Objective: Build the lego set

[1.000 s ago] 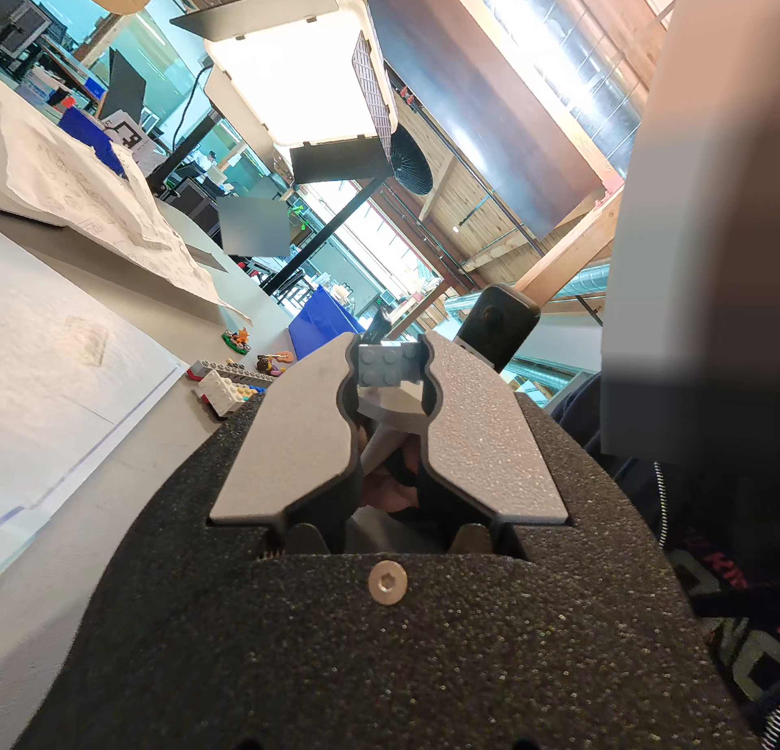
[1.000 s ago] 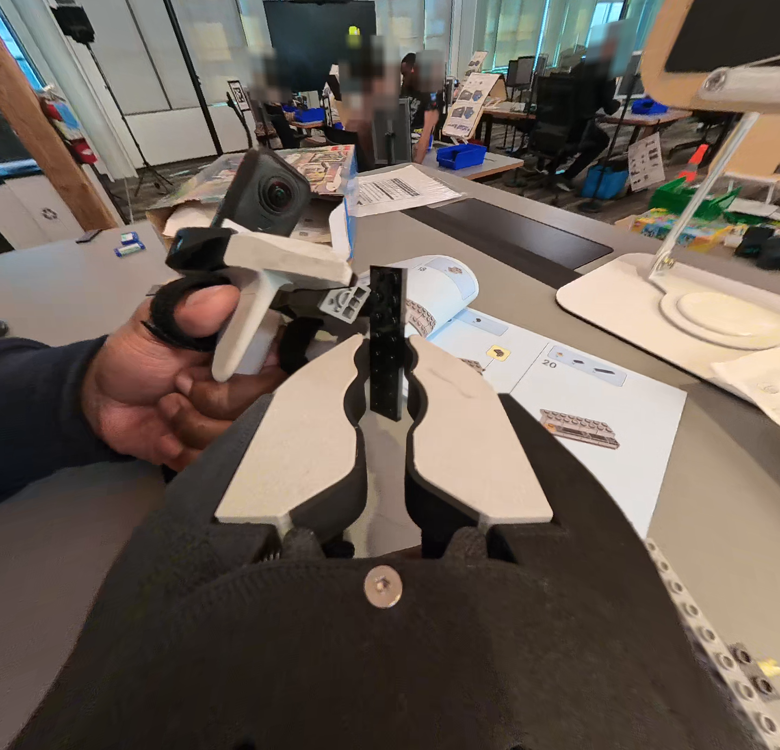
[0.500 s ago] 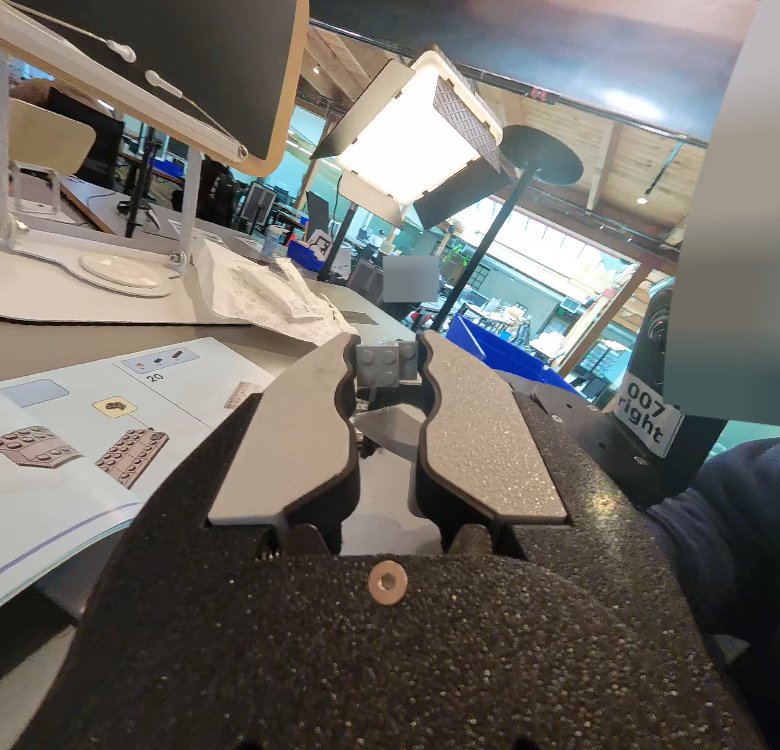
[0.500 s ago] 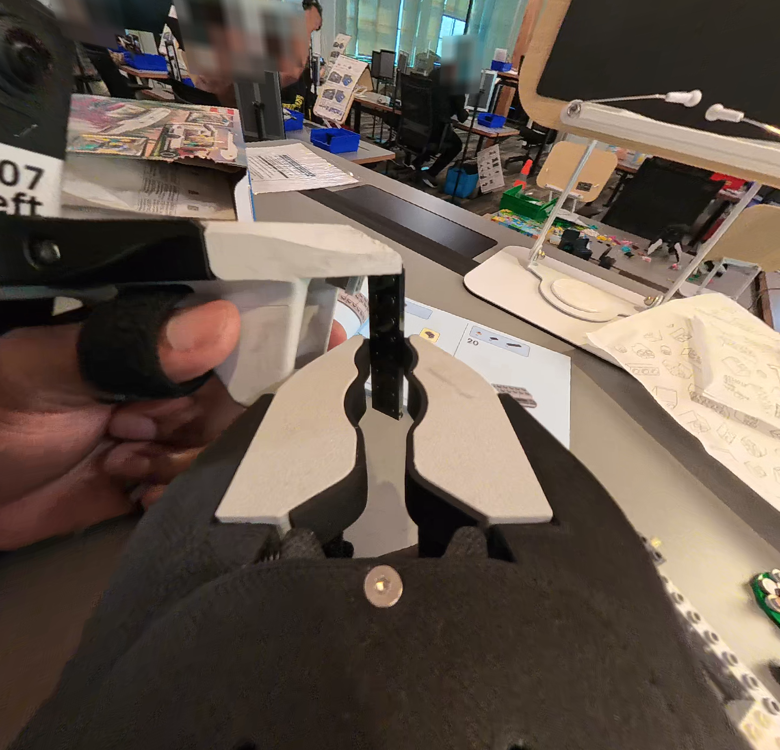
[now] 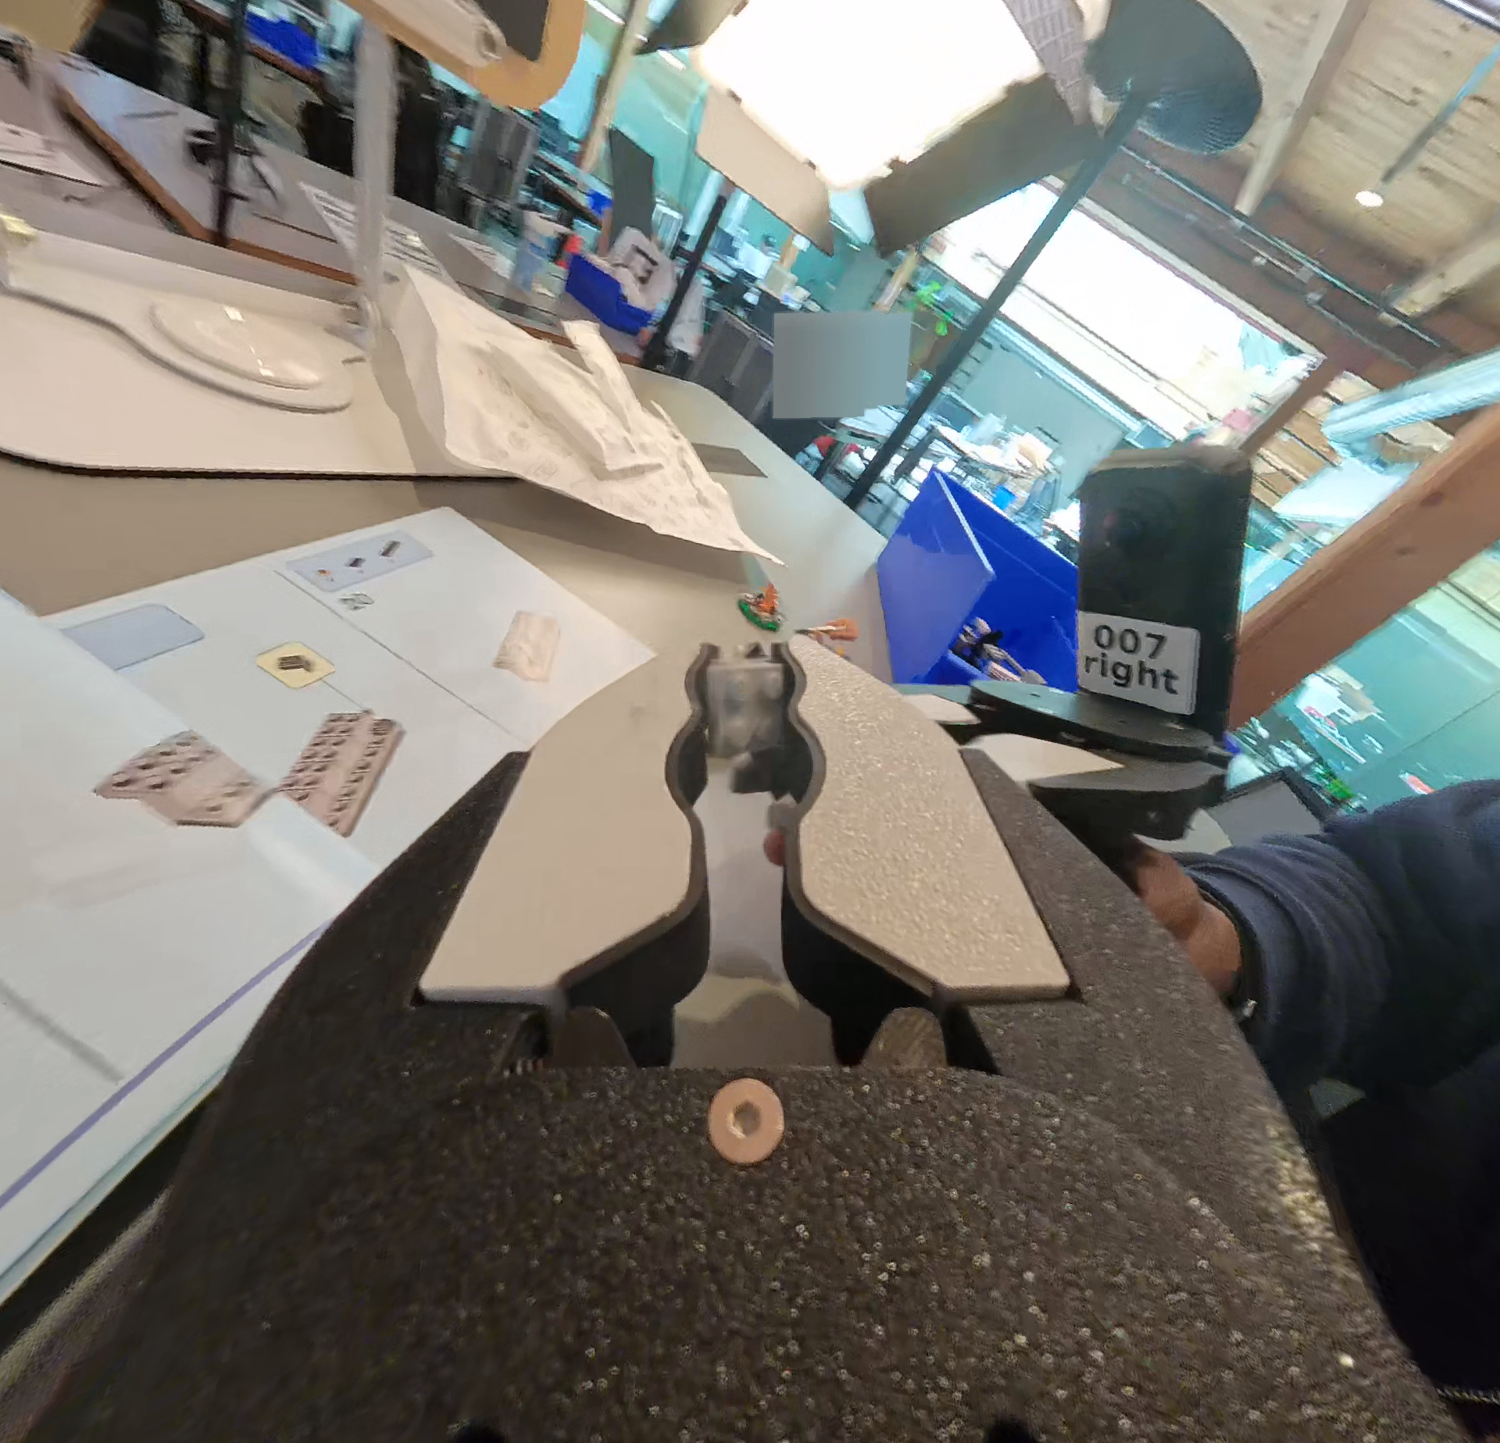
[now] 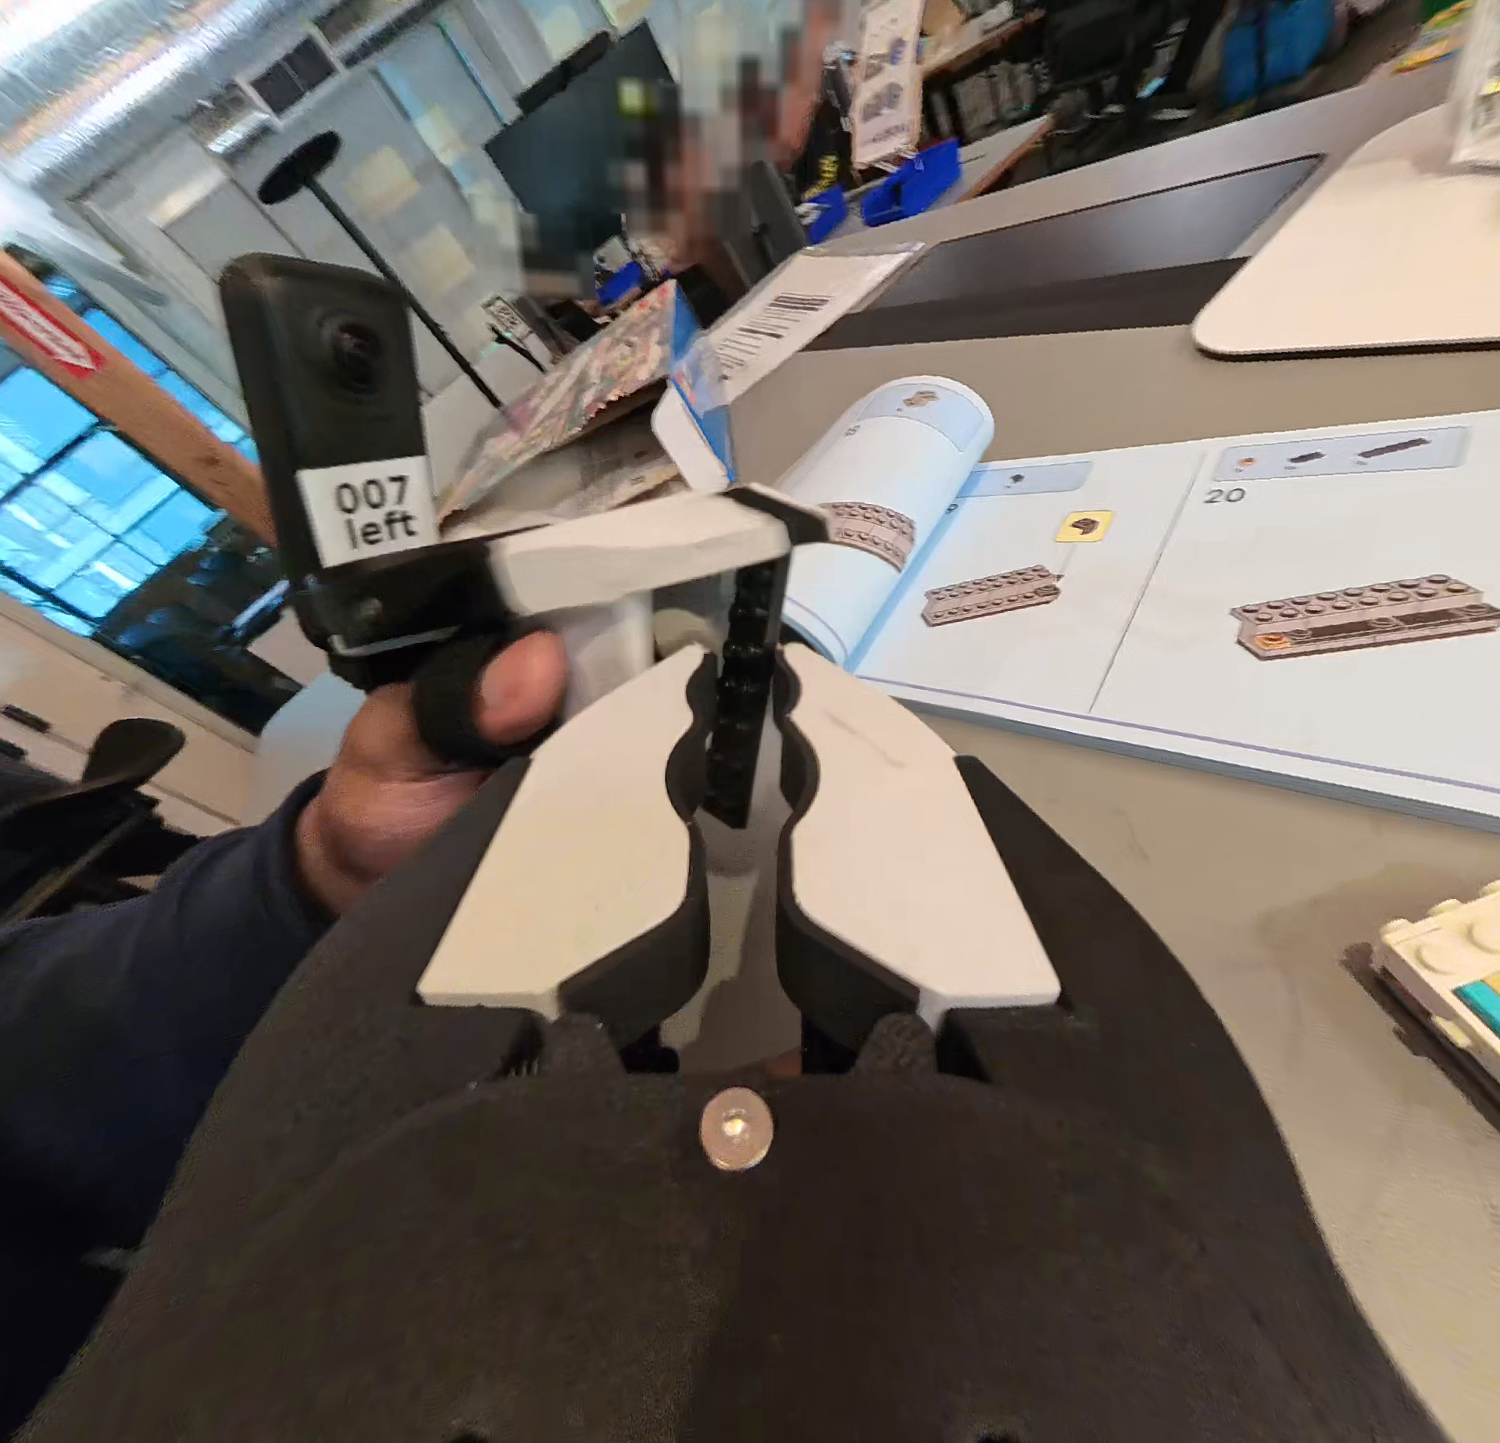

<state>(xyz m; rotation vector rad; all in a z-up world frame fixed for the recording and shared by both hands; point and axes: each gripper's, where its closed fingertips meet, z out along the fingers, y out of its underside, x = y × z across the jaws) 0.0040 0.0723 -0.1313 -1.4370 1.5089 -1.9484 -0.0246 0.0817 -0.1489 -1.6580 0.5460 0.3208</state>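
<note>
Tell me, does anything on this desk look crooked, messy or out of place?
Mostly small things: a crumpled white printed sheet lies rumpled on the grey table, the open instruction booklet's far page curls up in a roll, and a few small coloured toy pieces sit loose. Nothing looks broken or spilled.

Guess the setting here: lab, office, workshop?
Likely a shared workshop or lab: exposed timber ceiling, a studio light panel on a stand, blue parts bins on far desks, and a brick-building instruction booklet on the grey table.

Grey brick (image 5: 740, 706) and black plate (image 6: 743, 706), each clamped.
</note>
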